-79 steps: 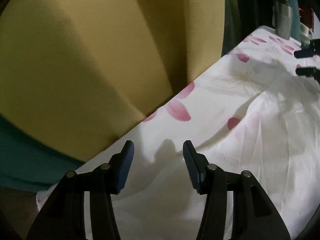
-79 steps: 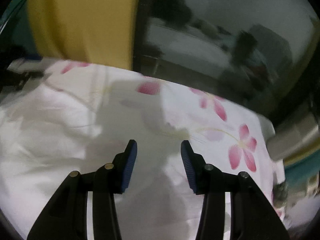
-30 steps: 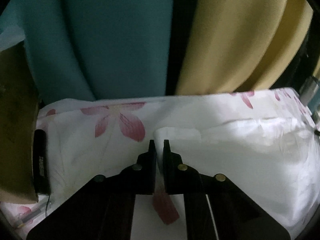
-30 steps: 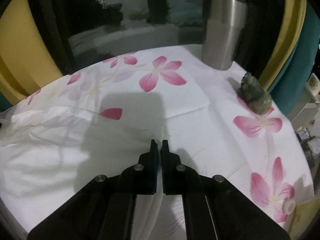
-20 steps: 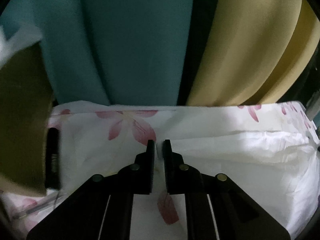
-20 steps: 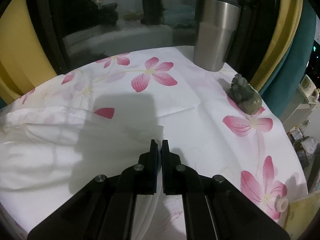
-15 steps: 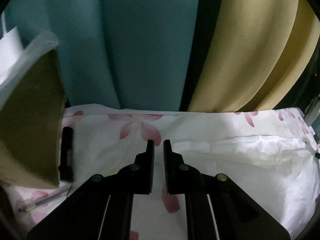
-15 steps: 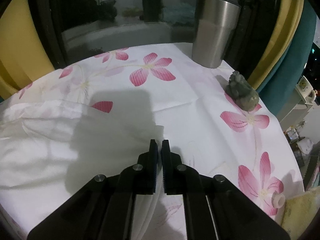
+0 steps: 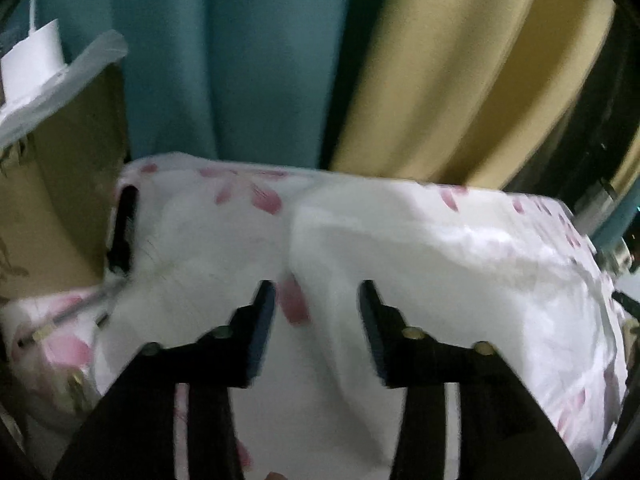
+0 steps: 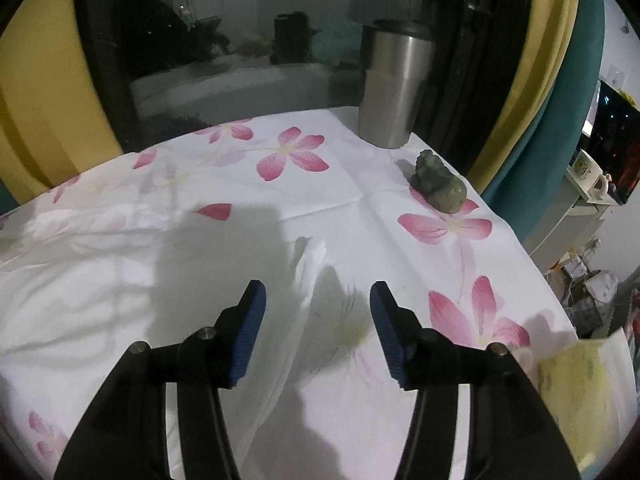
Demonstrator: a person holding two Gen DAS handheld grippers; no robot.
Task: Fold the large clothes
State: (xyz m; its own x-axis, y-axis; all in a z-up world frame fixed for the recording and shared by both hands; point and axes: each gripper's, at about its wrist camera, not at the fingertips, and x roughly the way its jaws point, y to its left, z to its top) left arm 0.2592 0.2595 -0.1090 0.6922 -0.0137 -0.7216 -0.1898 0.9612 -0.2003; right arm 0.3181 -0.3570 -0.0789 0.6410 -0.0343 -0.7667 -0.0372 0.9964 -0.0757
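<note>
A white garment point(image 9: 440, 272) lies spread on a table covered by a white cloth with pink flowers point(image 9: 256, 196). In the left wrist view its left edge runs just between my fingers, and my left gripper point(image 9: 316, 296) is open above it, holding nothing. In the right wrist view the garment point(image 10: 100, 288) fills the left half, with its right corner point(image 10: 312, 252) lying just ahead of my right gripper point(image 10: 318, 292), which is open and empty.
A steel tumbler point(image 10: 394, 88) and a small green stone figure point(image 10: 440, 184) stand at the back right. A brown box point(image 9: 60, 200), a black remote point(image 9: 122, 232) and a pen point(image 9: 72, 312) sit at the left. Teal and yellow curtains hang behind. A yellow paper point(image 10: 580, 400) lies at the right edge.
Both grippers were shut on the garment's corners and have opened, letting the garment go. The garment now lies flat on the table. The left gripper has drawn back a little.
</note>
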